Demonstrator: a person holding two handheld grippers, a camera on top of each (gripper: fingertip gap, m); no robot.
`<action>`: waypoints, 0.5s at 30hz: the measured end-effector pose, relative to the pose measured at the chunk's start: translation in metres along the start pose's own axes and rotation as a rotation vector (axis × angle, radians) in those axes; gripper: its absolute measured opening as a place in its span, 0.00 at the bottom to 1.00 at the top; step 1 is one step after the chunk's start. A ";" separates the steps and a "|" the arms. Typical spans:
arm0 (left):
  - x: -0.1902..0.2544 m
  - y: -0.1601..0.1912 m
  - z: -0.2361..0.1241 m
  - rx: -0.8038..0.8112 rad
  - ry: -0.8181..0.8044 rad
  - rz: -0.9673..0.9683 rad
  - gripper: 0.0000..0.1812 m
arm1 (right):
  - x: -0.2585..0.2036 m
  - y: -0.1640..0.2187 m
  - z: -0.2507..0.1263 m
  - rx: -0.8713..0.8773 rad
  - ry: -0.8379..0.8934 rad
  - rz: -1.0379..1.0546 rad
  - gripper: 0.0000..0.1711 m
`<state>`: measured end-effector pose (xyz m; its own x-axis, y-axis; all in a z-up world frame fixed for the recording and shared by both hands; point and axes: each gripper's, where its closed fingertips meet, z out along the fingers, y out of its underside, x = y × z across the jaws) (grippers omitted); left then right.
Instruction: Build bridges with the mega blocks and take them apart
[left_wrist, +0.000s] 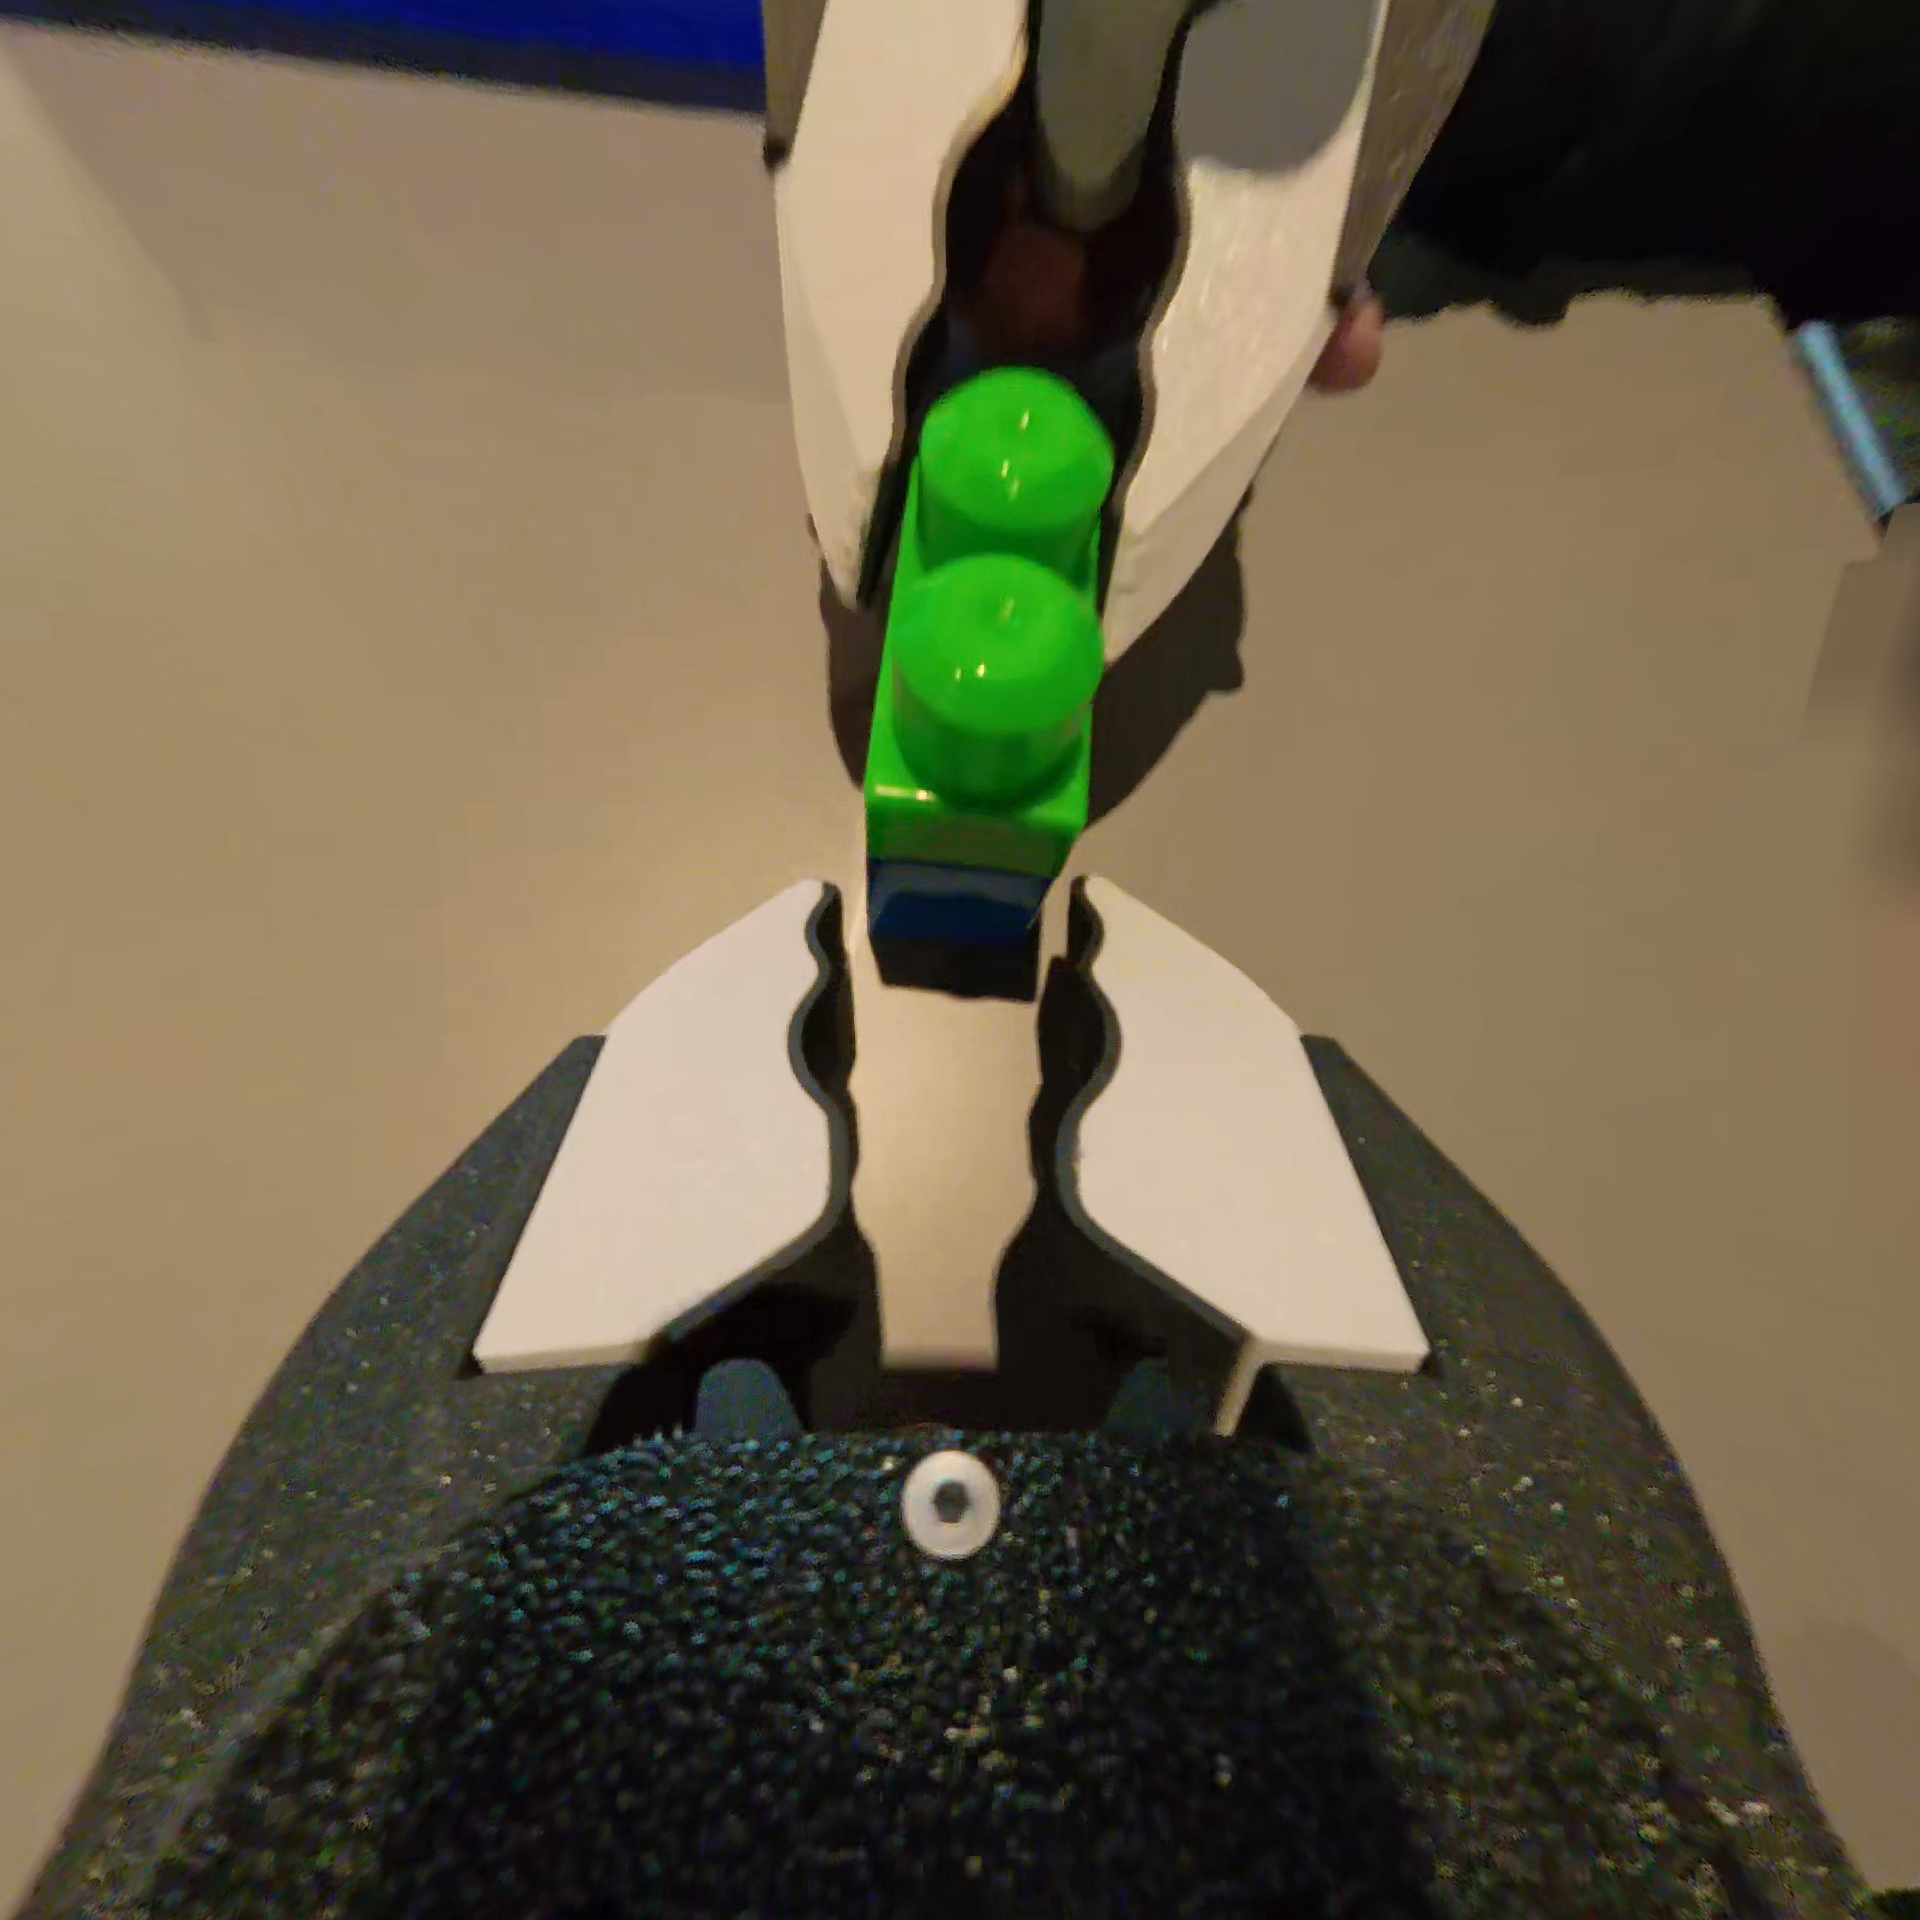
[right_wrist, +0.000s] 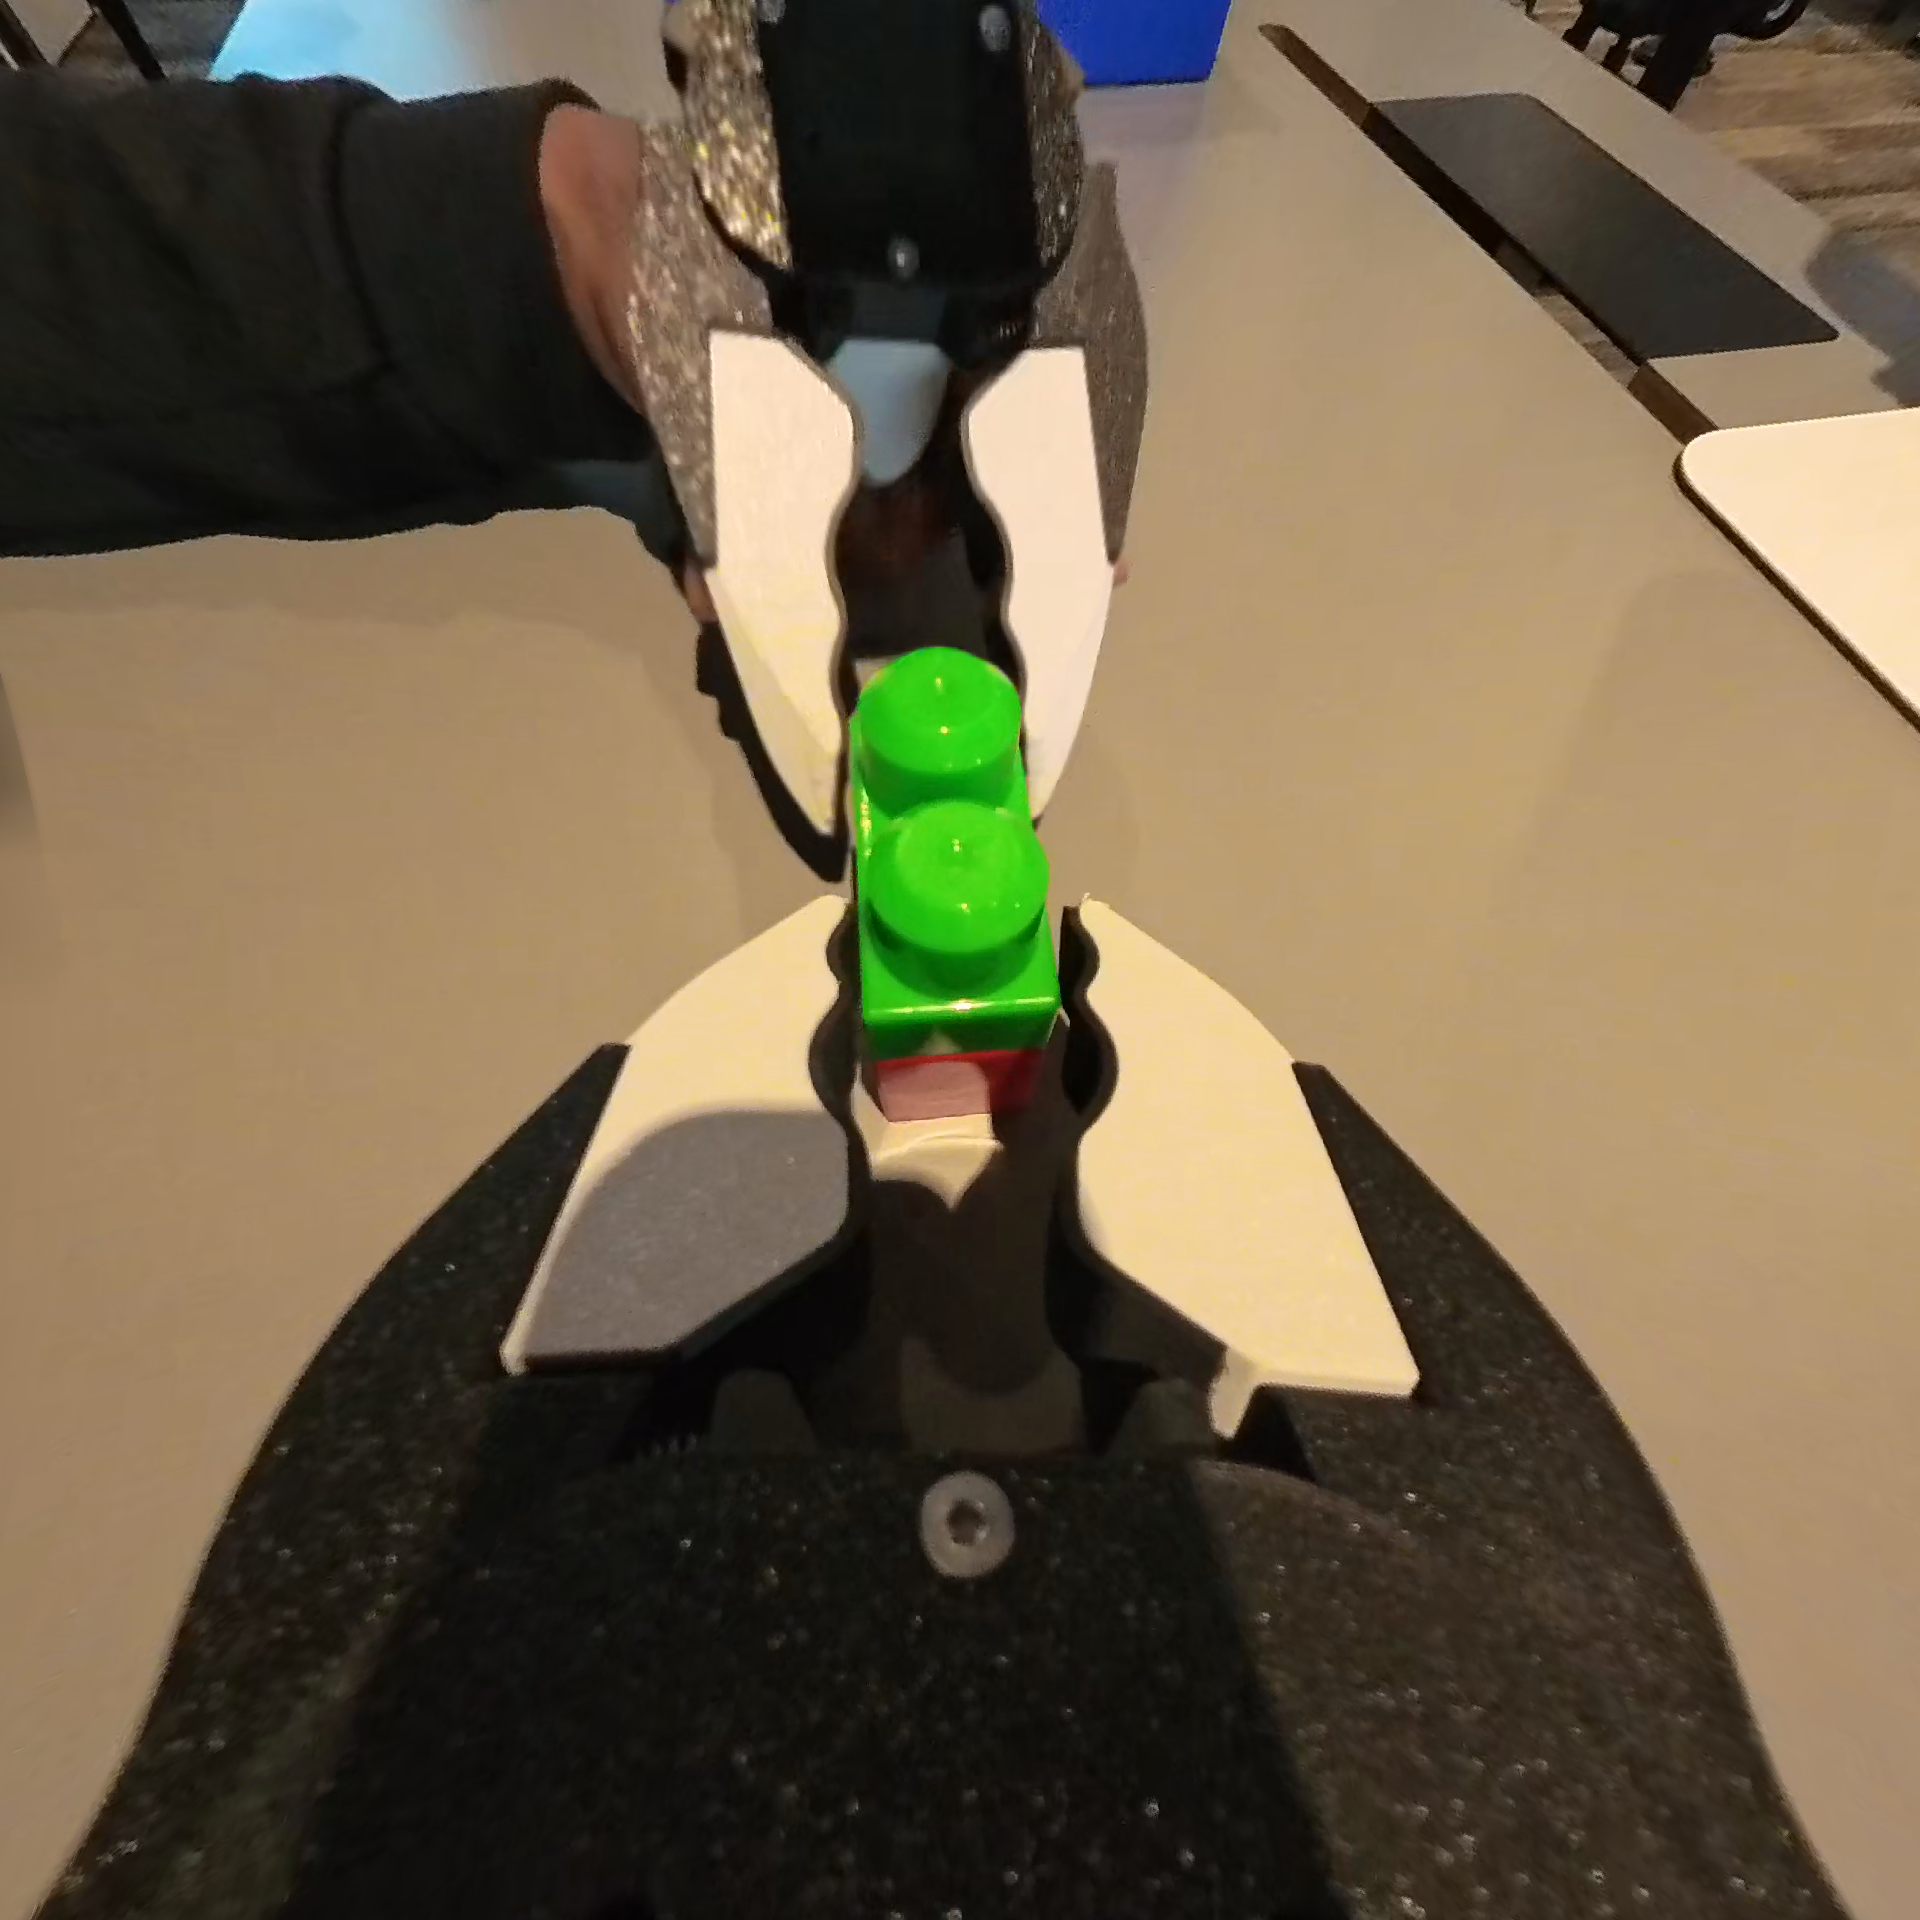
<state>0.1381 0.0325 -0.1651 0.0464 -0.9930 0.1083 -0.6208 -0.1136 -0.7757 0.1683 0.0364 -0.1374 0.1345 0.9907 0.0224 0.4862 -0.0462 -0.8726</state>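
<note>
A green two-stud block (left_wrist: 987, 665) lies as a span on a blue block (left_wrist: 956, 920) at my end and a red block (right_wrist: 951, 1091) at the other end. My left gripper (left_wrist: 956, 894) has its tips closed in against the blue block under the green one. My right gripper (right_wrist: 958, 914) faces it and is shut on the green block (right_wrist: 951, 904) just above the red block. Each gripper shows in the other's view: the right one (left_wrist: 987, 603) and the left one (right_wrist: 930, 816). The red block is hidden in the left wrist view, the blue one in the right wrist view.
The blocks stand on a tan table (right_wrist: 1455, 831). A person's dark sleeve (right_wrist: 260, 312) holds the left gripper. A second white table (right_wrist: 1818, 540) and a dark panel (right_wrist: 1590, 229) lie at the right. A metal part (left_wrist: 1849, 416) sits at the far right edge. The gap from one gripper's tips to the other's is roughly 5 cm.
</note>
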 end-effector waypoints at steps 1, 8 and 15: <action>0.000 0.004 0.004 -0.032 -0.005 0.004 0.21 | 0.000 0.000 0.000 0.000 -0.001 0.002 0.21; -0.003 0.007 0.013 -0.085 -0.051 0.040 0.19 | 0.002 0.001 -0.001 -0.002 0.003 0.011 0.21; -0.008 0.005 0.016 -0.103 -0.111 0.057 0.18 | 0.005 0.002 -0.003 -0.004 0.012 0.026 0.21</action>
<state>0.1468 0.0394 -0.1799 0.0918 -0.9957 -0.0079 -0.7015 -0.0590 -0.7102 0.1722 0.0406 -0.1377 0.1573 0.9875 0.0059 0.4856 -0.0721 -0.8712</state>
